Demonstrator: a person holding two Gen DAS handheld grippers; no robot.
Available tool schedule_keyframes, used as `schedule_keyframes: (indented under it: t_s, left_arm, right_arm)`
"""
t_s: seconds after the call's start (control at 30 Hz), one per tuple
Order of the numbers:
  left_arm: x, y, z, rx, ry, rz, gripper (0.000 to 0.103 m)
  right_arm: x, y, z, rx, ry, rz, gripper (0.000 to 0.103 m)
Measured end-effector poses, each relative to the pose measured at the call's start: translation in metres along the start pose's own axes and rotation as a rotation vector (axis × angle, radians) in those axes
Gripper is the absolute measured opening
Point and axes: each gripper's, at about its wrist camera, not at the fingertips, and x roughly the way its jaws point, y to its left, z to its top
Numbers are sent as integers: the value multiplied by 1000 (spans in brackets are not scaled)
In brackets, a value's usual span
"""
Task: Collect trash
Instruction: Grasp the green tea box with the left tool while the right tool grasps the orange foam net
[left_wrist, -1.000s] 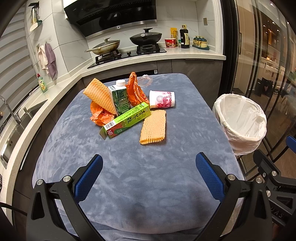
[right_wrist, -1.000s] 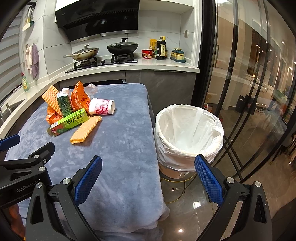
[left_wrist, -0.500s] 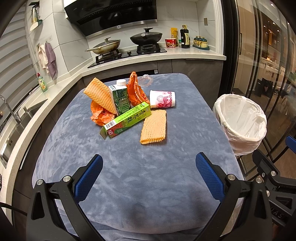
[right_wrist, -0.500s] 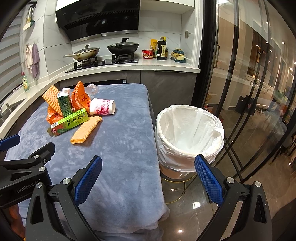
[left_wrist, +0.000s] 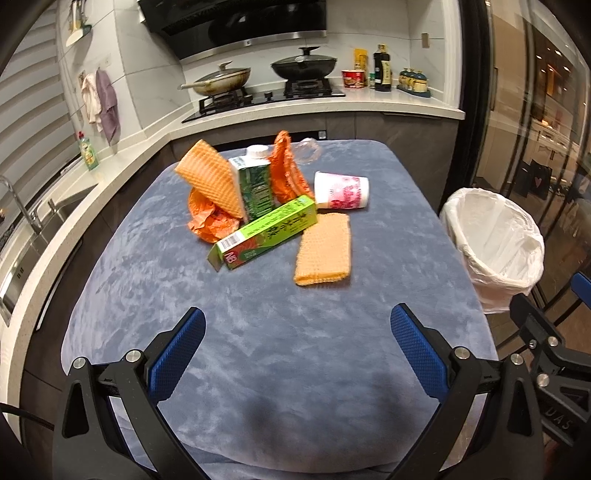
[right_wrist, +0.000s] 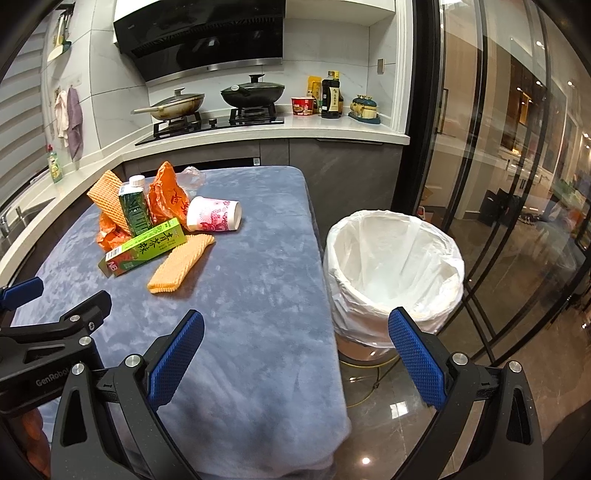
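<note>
A pile of trash lies on the blue-grey cloth-covered table (left_wrist: 280, 332): a long green box (left_wrist: 264, 233), a flat orange foam pad (left_wrist: 324, 249), a pink-and-white paper cup on its side (left_wrist: 341, 191), an upright green carton (left_wrist: 254, 184), a second orange foam piece (left_wrist: 210, 181), and orange wrappers (left_wrist: 286, 168). A bin with a white liner (right_wrist: 393, 267) stands on the floor right of the table. My left gripper (left_wrist: 295, 350) is open and empty over the near table. My right gripper (right_wrist: 295, 350) is open and empty at the table's right edge beside the bin.
A counter with a hob, two lidded pans (left_wrist: 303, 66) and bottles runs behind the table. A sink (left_wrist: 22, 236) sits at the left. Glass sliding doors (right_wrist: 498, 166) stand at the right beyond the bin. A clear plastic bag (left_wrist: 308, 149) lies behind the pile.
Both grippers have crept slightly forward toward the pile. Nothing on the table has moved and both stay open.
</note>
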Motion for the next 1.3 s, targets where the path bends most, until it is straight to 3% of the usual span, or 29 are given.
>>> schedule_keyframes:
  t_s: [0.4,0.67,0.87,1.3]
  left_arm:
    - [57,59,14,-81,44,24,96]
    - [101,79,27,-22,46,30,96]
    - [139,93,36,-6,48,-18,96]
    - [187,99,44,-1,58,-115,96]
  right_arm:
    - [50,35,20,5,13,74,96]
    - [101,73,35,5,59,142,95]
    - [136,94,37,3,121,172,82]
    - [191,120,30,24,242,238,45]
